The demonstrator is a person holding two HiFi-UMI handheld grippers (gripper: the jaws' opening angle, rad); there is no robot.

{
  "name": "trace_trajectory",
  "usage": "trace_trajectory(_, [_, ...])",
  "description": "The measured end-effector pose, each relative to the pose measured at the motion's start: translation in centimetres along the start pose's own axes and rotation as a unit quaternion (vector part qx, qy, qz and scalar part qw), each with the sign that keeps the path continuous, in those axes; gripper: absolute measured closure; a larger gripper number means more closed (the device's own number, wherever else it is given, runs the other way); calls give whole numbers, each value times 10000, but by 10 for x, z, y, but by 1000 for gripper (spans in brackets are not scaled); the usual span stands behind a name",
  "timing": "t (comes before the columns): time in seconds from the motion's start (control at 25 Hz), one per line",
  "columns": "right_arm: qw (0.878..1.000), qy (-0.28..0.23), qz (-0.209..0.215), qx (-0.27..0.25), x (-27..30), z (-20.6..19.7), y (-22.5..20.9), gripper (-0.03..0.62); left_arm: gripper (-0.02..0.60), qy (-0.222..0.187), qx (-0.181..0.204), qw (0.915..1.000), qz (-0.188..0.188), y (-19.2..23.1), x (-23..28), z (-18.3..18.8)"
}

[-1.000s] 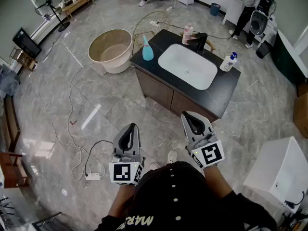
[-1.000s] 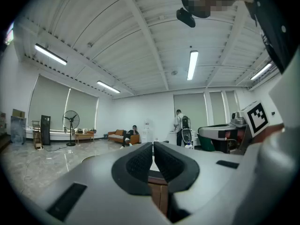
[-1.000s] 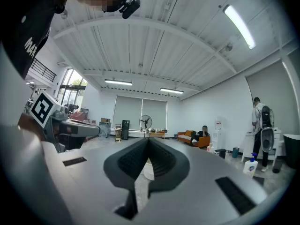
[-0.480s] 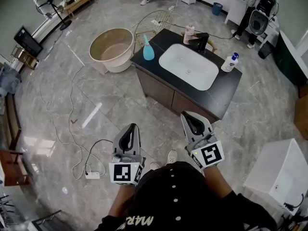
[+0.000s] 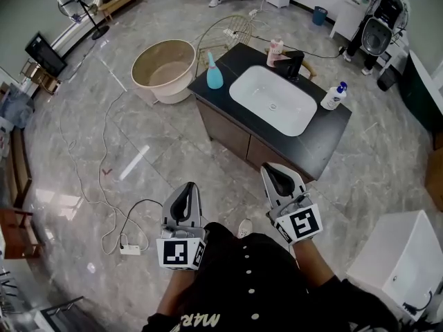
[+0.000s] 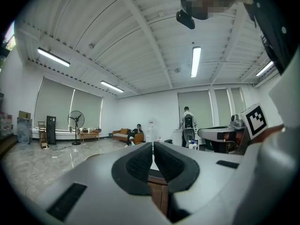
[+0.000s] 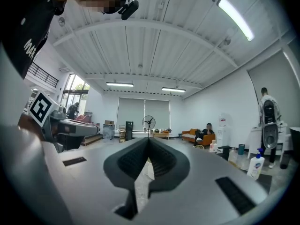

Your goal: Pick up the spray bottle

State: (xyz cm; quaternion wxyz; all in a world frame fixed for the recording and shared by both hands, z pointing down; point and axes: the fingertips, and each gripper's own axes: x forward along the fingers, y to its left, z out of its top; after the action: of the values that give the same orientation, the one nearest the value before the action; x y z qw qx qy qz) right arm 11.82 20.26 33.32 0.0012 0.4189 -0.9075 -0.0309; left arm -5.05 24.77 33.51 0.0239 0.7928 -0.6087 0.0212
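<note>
**Gripper pair empty, spray bottle not yet reached**

Left gripper (image 5: 185,194): jaws drawn in to a thin slit, nothing between them in its own view. Right gripper (image 5: 275,175): jaws pressed together, also holding nothing. Both point level toward the sink (image 5: 273,92) and sit well apart from it on the near side, over the marble floor (image 5: 138,158), close to the person's body.

Spray bottle (image 5: 214,75): teal, upright, on the dark worktop (image 5: 318,144) just left of the sink as the head view shows it, near the worktop's far left corner. Untouched.

Other items by the sink, not part of the task:
- white pump bottle (image 5: 333,97) at its right end
- pink bottle (image 5: 275,50) and black tap (image 5: 292,63) at its far edge
- round tub (image 5: 164,68) on the floor, further left than the spray bottle

Progress, judged: nothing of the pick is done. Left to do: close the distance to the sink, open one gripper, bring it round the bottle, grip, lift. The left gripper looks the better placed, since the bottle stands on the sink's left side. Either one must open before it can take the bottle.
</note>
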Motion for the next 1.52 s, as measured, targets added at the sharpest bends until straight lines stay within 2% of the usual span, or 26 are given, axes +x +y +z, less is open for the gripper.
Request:
trace_trajectory(0.36, [9999,10,130,91,28,-14,-24,599,561,81,-41,9998,192,10,29,-11])
trace_trajectory(0.68, [9998,184,51,82,79,-26,-54,599,561,37,-60,9999,125,39,88,-8])
trace_trajectory(0.92, [9997,219,-51,12,141,-29,-82,599,561,-3,-96,9999,68,81,150,-5])
trace_trajectory(1.2, [9994,105,-297,-109,232,-12,-114,599,561,-157,-39,9997,-166,140,227,21])
trace_trajectory(1.52, [9980,58,-609,-131,317,-10,-134,599,561,-195,30,9989,-427,200,286,34])
